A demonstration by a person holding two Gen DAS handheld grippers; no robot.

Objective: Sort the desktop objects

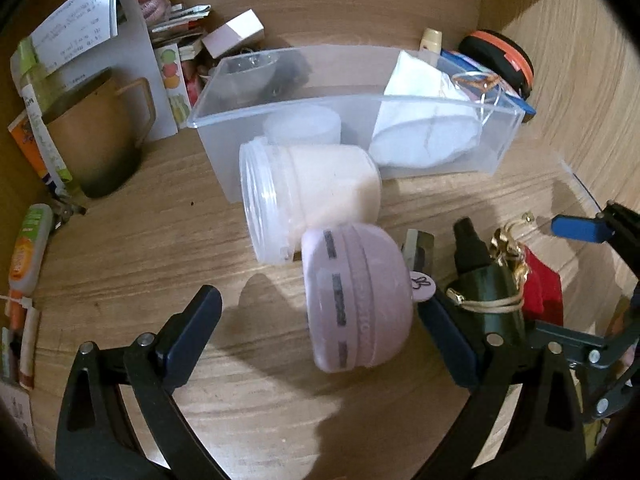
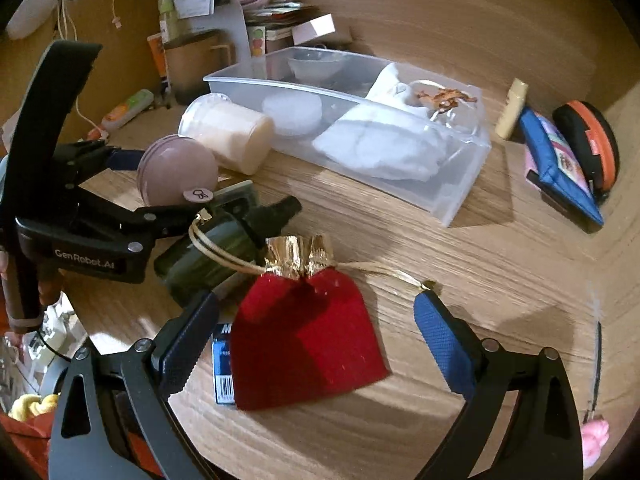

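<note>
A round lilac case (image 1: 356, 300) lies on its side on the wooden desk, between the fingers of my open left gripper (image 1: 324, 332); it also shows in the right wrist view (image 2: 176, 172). A cream open jar (image 1: 308, 196) lies on its side behind it, against a clear plastic bin (image 1: 500, 136). A red velvet pouch with a gold top (image 2: 308, 336) lies between the fingers of my open right gripper (image 2: 316, 344). A dark green spray bottle (image 2: 212, 248) lies between the two grippers.
The bin (image 2: 464, 184) holds a white cloth (image 2: 380, 148), a round white lid and a clear bowl. A brown mug (image 1: 96, 140), papers and boxes stand at the back left. A blue pouch (image 2: 560, 168) and an orange-black case (image 2: 592, 140) lie at the right.
</note>
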